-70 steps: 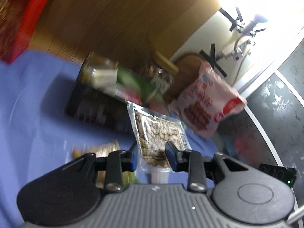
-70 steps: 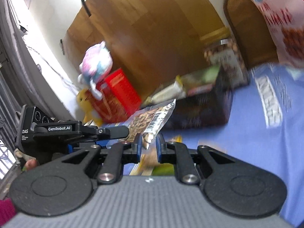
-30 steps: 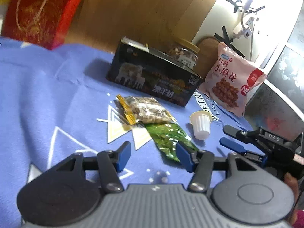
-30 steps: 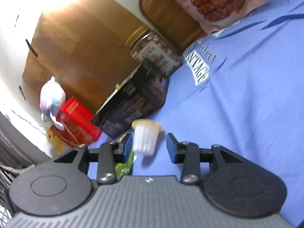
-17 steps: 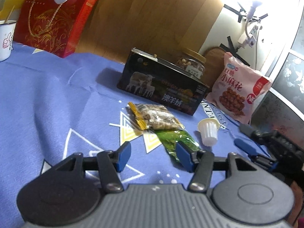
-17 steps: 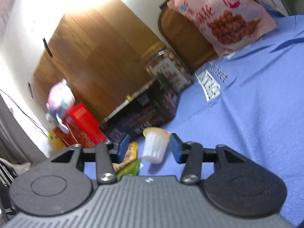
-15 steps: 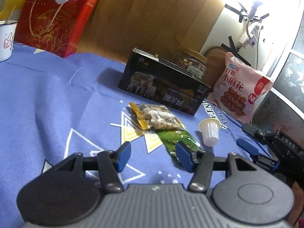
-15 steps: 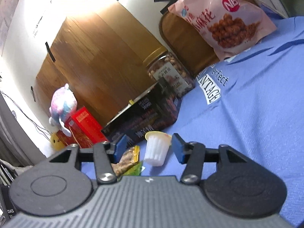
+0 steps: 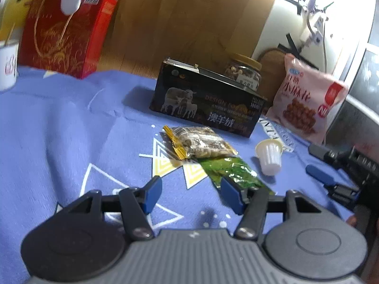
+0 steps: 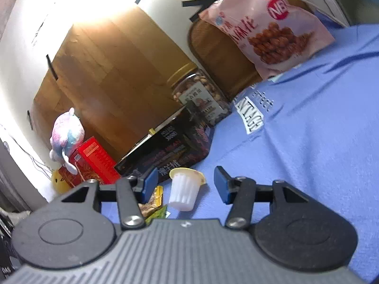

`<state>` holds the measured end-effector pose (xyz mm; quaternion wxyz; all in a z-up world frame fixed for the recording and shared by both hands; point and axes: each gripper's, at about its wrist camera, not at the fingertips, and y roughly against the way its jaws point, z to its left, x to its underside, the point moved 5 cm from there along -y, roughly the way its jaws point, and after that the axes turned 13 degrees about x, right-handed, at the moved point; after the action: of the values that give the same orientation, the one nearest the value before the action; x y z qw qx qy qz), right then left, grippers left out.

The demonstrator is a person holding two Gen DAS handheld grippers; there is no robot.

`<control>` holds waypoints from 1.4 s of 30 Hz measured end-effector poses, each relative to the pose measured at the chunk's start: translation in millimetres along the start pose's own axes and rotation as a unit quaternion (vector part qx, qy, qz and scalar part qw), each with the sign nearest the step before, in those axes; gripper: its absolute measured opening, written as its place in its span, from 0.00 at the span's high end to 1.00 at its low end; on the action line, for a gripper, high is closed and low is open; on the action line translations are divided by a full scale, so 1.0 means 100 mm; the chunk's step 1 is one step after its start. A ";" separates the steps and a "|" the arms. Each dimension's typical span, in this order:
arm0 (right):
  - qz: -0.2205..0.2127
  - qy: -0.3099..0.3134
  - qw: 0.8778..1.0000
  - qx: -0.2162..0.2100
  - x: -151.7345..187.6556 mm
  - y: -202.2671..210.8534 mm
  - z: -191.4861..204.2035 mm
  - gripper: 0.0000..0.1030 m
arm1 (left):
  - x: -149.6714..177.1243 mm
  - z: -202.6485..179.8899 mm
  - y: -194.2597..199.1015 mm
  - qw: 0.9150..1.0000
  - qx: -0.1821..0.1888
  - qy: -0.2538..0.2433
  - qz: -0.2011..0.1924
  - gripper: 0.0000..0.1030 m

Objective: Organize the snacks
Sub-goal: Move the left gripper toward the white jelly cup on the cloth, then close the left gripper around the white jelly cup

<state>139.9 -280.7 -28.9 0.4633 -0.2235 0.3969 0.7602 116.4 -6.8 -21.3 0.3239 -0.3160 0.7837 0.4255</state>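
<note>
A blue cloth [image 9: 59, 127] printed with white triangles and lettering covers the surface; at ten o'clock stands a red gift box [image 9: 64, 33] with gold swirls, a pastel plush toy [image 10: 67, 135] sitting on top; a yellow plush [image 9: 14, 11] behind it; a white mug [image 9: 8, 65] at nine o'clock; wood panelling [image 9: 189, 16] at twelve o'clock; a white wall [image 9: 291, 11] with cables at one o'clock.

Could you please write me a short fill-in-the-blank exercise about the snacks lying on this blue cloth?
1. The white jelly cup stands between the open fingers of the ____ gripper.
2. The green packet partly lies under the ____ packet.
3. The nut jar stands behind the ____ box.

Missing words: right; gold; black
</note>
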 end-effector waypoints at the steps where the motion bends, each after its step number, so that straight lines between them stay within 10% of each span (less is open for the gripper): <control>1: 0.004 -0.005 1.000 -0.001 0.00 0.00 -0.02 0.46 | 0.00 -0.02 -0.01 1.000 -0.005 -0.005 0.001 0.46; 42: 0.026 0.035 0.999 -0.020 0.06 0.02 0.09 0.46 | -0.02 0.01 0.17 0.998 0.053 0.017 -0.042 0.42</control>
<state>135.8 -270.5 -27.5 0.4246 -0.2486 0.4029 0.7717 104.5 2.2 -12.3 0.3444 -0.3386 0.7965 0.3637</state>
